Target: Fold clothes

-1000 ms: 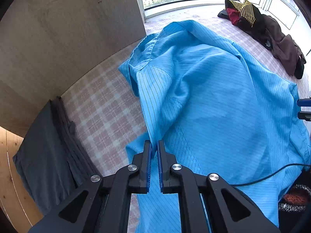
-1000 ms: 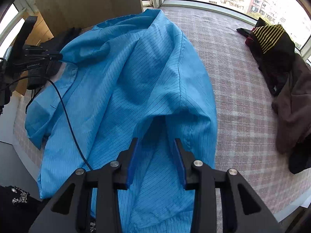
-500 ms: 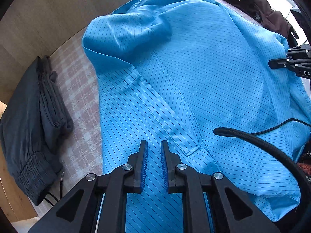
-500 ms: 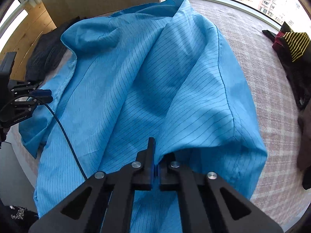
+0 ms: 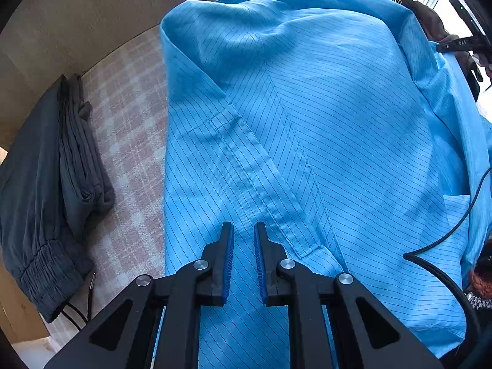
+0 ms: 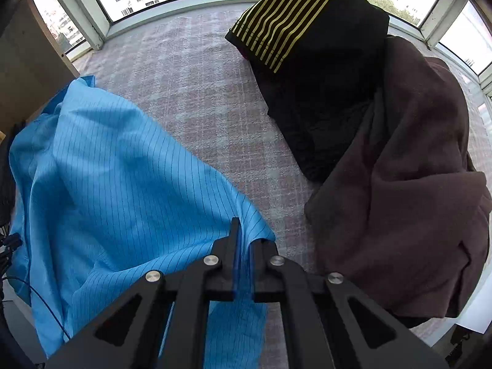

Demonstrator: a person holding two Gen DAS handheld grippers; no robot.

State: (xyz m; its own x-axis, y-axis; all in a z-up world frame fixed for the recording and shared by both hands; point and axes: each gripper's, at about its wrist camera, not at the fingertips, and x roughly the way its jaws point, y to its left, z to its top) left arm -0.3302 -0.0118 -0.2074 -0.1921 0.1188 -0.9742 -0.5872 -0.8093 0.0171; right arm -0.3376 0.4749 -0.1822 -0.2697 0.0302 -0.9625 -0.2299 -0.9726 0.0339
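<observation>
Both fingers (image 6: pixel 229 264) of right gripper (image 6: pixel 243 256) apparently pinch blue shirt (image 6: pixel 117 184).

Both grippers, the left gripper (image 5: pixel 243 256) and the right gripper (image 6: pixel 243 261), are the same matte black plastic build with triangular cutouts in the arms, round silver screws at the pivots, ribbed blue pads lining the jaws, and a black cable (image 5: pixel 442 240) trailing off the side.

Ahead of the tongs, the blue garment (image 5: pixel 307 117) is thin, smooth, pinstriped cloth; the checked cover (image 6: pixel 209 98) beyond looks coarse-woven, perhaps.
</observation>
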